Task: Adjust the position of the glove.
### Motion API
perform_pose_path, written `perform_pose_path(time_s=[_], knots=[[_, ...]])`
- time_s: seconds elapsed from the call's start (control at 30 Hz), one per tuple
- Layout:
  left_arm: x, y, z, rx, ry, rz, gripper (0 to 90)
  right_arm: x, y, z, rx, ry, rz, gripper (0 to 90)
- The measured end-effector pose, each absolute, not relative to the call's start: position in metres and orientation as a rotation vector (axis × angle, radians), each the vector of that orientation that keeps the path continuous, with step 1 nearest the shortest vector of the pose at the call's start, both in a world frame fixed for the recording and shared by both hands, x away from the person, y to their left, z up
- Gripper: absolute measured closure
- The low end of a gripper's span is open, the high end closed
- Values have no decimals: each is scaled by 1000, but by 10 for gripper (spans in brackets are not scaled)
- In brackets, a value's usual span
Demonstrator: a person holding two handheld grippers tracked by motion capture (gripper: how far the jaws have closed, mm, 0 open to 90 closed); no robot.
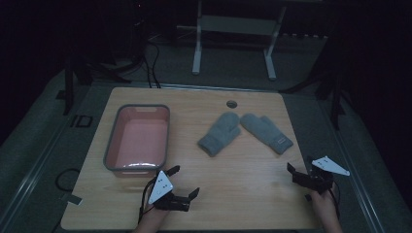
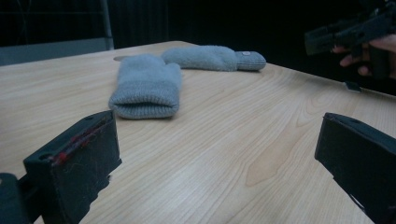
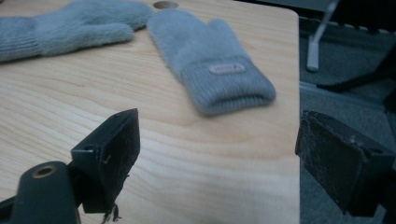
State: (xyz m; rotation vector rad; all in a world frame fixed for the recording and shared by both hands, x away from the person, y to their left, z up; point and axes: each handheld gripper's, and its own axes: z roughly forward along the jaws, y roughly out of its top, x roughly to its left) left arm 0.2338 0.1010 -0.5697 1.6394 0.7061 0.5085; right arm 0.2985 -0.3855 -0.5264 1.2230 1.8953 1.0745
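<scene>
Two grey knit mittens lie side by side on the wooden table (image 1: pixel 243 189), tips toward the far edge. The left mitten (image 1: pixel 219 132) (image 2: pixel 147 86) (image 3: pixel 70 28) has its cuff facing my left gripper (image 1: pixel 183 181) (image 2: pixel 217 154), which rests near the front edge, open, with nothing between its jaws. The right mitten (image 1: pixel 267 132) (image 2: pixel 215 58) (image 3: pixel 212 65) bears a small label on its cuff. My right gripper (image 1: pixel 301 166) (image 3: pixel 219 149) hovers at the front right corner, a short way before that cuff, open and holding nothing.
A pink basin (image 1: pixel 138 139) with a grey rim stands empty at the table's left, just beyond the left gripper. A round hole (image 1: pixel 231 104) sits near the far edge. A white frame (image 1: pixel 233 29) stands on the floor behind the table. The surroundings are dark.
</scene>
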Motion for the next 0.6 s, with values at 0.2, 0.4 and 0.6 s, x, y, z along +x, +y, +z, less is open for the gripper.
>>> perform_pose_path(time_s=[0.2,0.4,0.6], knots=[[234,103,-569,1629,725,508,3,314,-379,-508,1209,1921,1054,141],[234,104,-569,1626,738,498,3,334,-367,-488,1248,1951,1107,129],[233,103,-568,1634,729,491,3,355,-346,-463,1147,2013,1142,134]])
